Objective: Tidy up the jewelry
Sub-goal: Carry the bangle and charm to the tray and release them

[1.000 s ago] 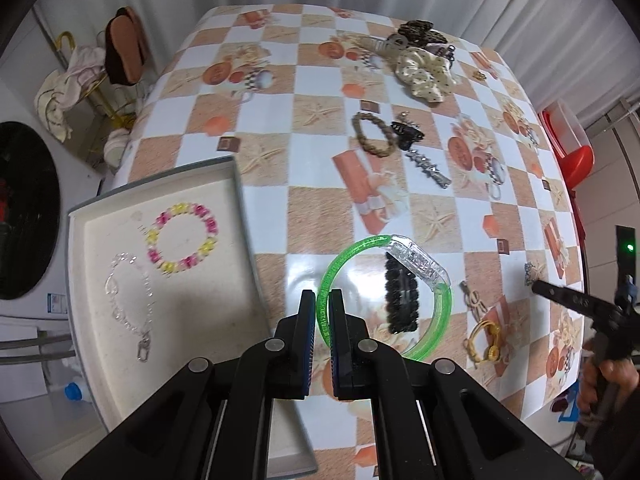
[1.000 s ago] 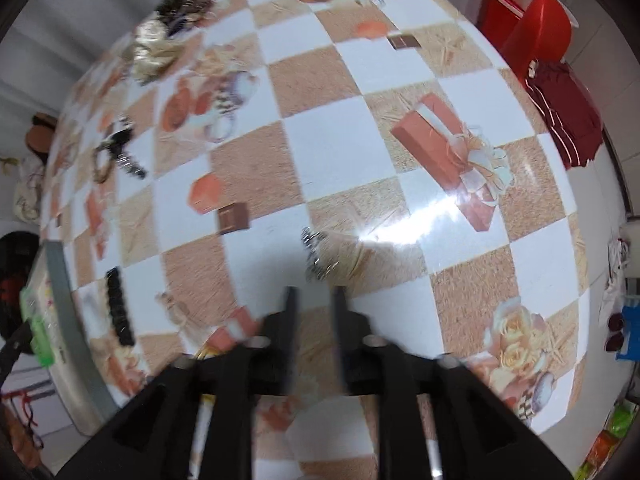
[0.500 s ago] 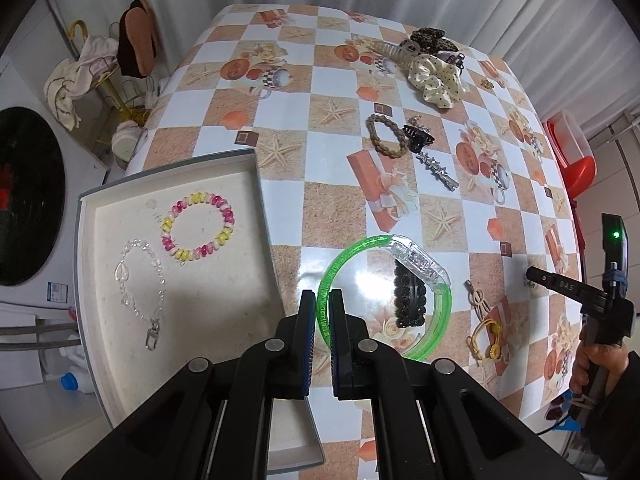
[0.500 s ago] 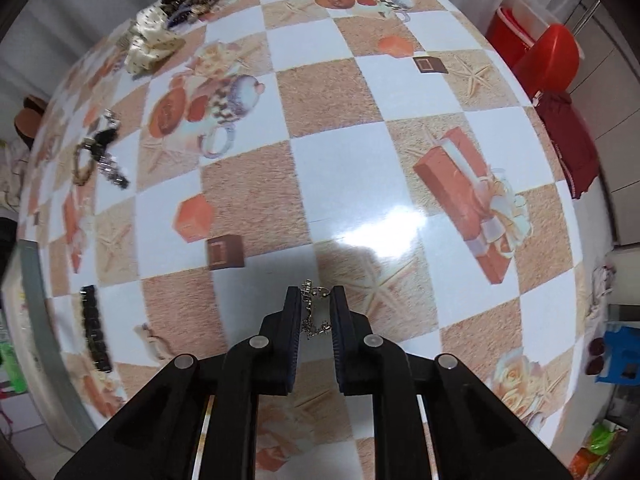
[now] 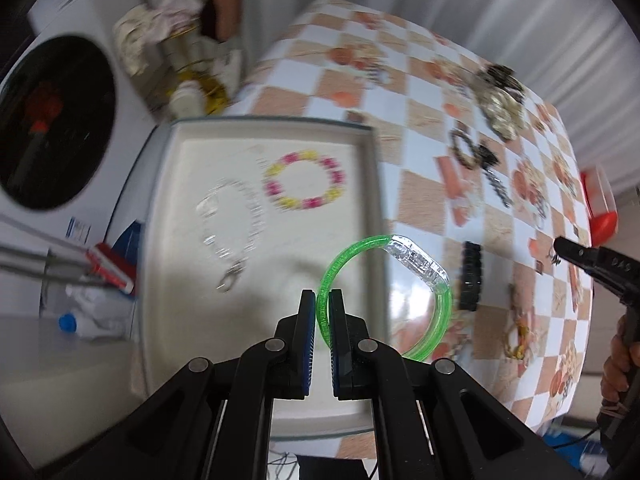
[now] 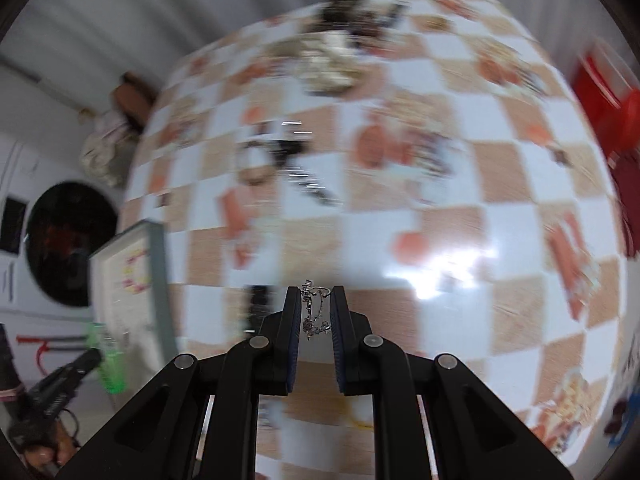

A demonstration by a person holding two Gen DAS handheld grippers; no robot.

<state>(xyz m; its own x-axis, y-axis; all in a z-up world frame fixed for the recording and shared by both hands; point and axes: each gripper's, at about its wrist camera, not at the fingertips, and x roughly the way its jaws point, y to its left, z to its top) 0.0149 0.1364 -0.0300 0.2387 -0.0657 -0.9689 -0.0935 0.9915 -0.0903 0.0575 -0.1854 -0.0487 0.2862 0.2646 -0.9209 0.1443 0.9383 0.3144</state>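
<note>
My left gripper [image 5: 323,300] is shut on a green and clear plastic bangle [image 5: 416,264] and holds it above the right rim of the white tray [image 5: 372,208]. In the tray lie a pink and yellow bead bracelet [image 5: 305,185] and a clear silver chain bracelet [image 5: 232,224]. My right gripper [image 6: 316,300] is shut on a small silver chain [image 6: 314,312], lifted above the checkered table [image 6: 360,200]. A black bead bracelet [image 5: 470,276] lies on the table beside the bangle. The right gripper also shows in the left wrist view [image 5: 576,254].
A gold piece [image 5: 516,344] lies near the table's right front. A brown bead bracelet [image 5: 460,148], a dark clip [image 5: 486,156] and a pile of hair accessories [image 5: 500,96] lie farther back. A washing machine [image 5: 52,120] stands left of the table. A red stool [image 6: 624,112] stands at right.
My left gripper swung left with the green bangle, from over the table to over the tray's right rim. My right gripper closed on the silver chain and lifted it off the table.
</note>
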